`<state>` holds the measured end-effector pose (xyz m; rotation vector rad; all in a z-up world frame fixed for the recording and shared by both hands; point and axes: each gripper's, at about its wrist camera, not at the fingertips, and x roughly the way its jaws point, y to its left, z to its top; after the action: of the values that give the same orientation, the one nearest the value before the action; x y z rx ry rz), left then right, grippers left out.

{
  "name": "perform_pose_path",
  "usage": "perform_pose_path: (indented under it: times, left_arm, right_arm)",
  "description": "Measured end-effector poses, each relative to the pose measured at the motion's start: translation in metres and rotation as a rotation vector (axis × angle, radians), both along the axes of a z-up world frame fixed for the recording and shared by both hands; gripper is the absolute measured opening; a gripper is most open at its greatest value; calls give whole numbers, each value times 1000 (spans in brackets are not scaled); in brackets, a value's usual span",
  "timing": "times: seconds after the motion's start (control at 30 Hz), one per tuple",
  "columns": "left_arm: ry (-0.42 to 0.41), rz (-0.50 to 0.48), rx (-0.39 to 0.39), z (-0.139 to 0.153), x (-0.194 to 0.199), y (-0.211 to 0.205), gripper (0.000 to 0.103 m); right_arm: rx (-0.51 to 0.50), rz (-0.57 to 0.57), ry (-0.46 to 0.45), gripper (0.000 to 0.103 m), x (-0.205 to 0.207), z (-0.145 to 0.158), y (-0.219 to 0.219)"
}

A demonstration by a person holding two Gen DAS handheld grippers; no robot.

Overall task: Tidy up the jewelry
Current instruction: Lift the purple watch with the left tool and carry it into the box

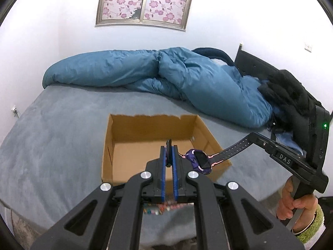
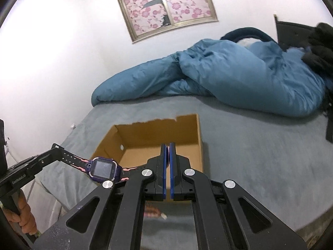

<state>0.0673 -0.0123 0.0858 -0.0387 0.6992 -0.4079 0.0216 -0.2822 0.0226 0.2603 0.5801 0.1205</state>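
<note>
A purple smartwatch (image 1: 200,162) with a black and pink strap hangs stretched between my two grippers, above the near edge of an open cardboard box (image 1: 145,129). My left gripper (image 1: 169,152) is shut on one strap end. In that view the right gripper (image 1: 253,135) comes in from the right and pinches the other end. The right wrist view shows the watch (image 2: 103,169) face-up at lower left, the right gripper (image 2: 168,149) shut on a strap end, and the left gripper (image 2: 55,146) gripping the far end. The box (image 2: 183,129) looks empty inside.
The box sits on a grey bed sheet (image 1: 52,135). A rumpled blue duvet (image 1: 145,73) and black clothing (image 1: 291,95) lie along the far side. A beaded bracelet (image 1: 160,207) lies on the sheet under my left gripper. A person's hand (image 1: 295,204) holds the right gripper's handle.
</note>
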Motion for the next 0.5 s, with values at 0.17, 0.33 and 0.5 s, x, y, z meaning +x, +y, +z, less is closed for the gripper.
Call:
perform_pose_path:
  times: [0.17,0.33,0.5]
  left_arm:
    - [89,19,-4,-15,63,1,5]
    - [166,39,46,-46,125,-7,5]
    - [241,57,113,-82,180,-19,5]
  right_arm:
    - [-34,37,52,1,56,2,10]
    - [-81,55,137,1,119,-16,21]
    - [-116,64,244,1,177,-47,29]
